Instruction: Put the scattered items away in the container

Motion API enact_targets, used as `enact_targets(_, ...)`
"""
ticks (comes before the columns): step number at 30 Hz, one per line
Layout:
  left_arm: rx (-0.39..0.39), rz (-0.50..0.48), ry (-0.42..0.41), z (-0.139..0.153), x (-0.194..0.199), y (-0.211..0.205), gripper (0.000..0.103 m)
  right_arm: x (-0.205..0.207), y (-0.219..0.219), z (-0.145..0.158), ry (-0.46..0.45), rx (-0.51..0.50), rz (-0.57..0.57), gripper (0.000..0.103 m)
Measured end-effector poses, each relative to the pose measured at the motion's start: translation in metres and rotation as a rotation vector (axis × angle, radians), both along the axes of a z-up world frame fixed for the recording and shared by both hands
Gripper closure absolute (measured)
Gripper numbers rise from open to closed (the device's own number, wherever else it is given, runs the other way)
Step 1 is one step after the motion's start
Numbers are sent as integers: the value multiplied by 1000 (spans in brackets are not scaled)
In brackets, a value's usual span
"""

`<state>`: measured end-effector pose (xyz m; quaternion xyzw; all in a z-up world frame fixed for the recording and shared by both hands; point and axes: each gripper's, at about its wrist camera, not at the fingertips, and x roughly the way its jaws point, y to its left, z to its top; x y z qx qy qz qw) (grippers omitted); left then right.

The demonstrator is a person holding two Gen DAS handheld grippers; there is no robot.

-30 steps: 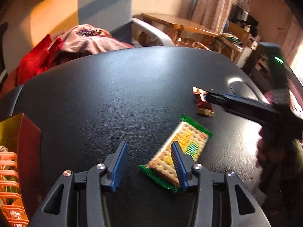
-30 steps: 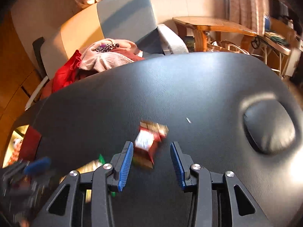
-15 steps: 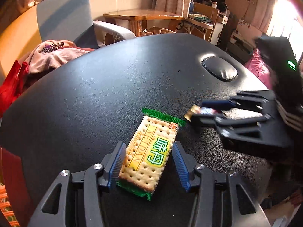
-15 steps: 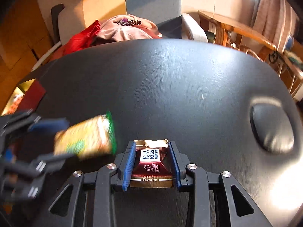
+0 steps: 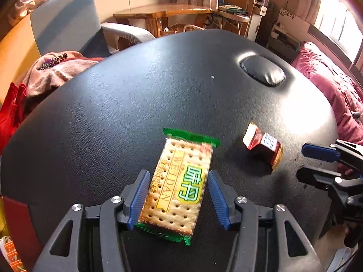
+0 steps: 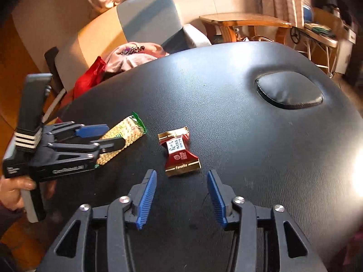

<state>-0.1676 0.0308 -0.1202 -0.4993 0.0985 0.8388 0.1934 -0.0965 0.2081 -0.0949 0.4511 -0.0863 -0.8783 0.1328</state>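
A cracker packet point(image 5: 181, 181) with green ends lies lengthwise between the fingers of my left gripper point(image 5: 178, 176), which is open; the left pad touches its edge and the right pad stands apart. A red and gold candy point(image 6: 179, 151) lies on the black table just ahead of my right gripper point(image 6: 181, 176), open with nothing between its fingers. The right wrist view shows the left gripper point(image 6: 106, 137) around the cracker packet point(image 6: 129, 131). The right gripper point(image 5: 301, 161) sits right of the candy point(image 5: 263, 148). A red box point(image 5: 15, 222) shows at the lower left edge.
The black padded table point(image 5: 136, 104) has an oval cushion point(image 5: 262, 72) set in its far right. Behind it stand an armchair with piled clothes point(image 5: 52, 72) and a wooden table point(image 5: 163, 11). Pink bedding point(image 5: 335, 95) lies to the right. A hand point(image 6: 13, 190) holds the left gripper.
The right gripper had the candy between its fingers half a second ago; it has drawn back and the candy now lies ahead of the tips. The left gripper stays around the cracker packet.
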Motion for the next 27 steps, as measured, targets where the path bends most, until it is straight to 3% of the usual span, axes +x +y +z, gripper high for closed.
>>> enact_targets(8,-3,43,-23,-5,27,-8,51,20,-2,-4,-10,-28,-18,51)
enact_targets(17,87,217,-55,0,91,-39,51,38,-14,-11,-16,-28,16,50)
enact_targets(23,183,270,-44,6,122,-65,45,40,-18,-9,5,-25,30,44)
enact_targets(27,176,257,-16,11,124,-70,45,30,-21,-3,26,5,31,43)
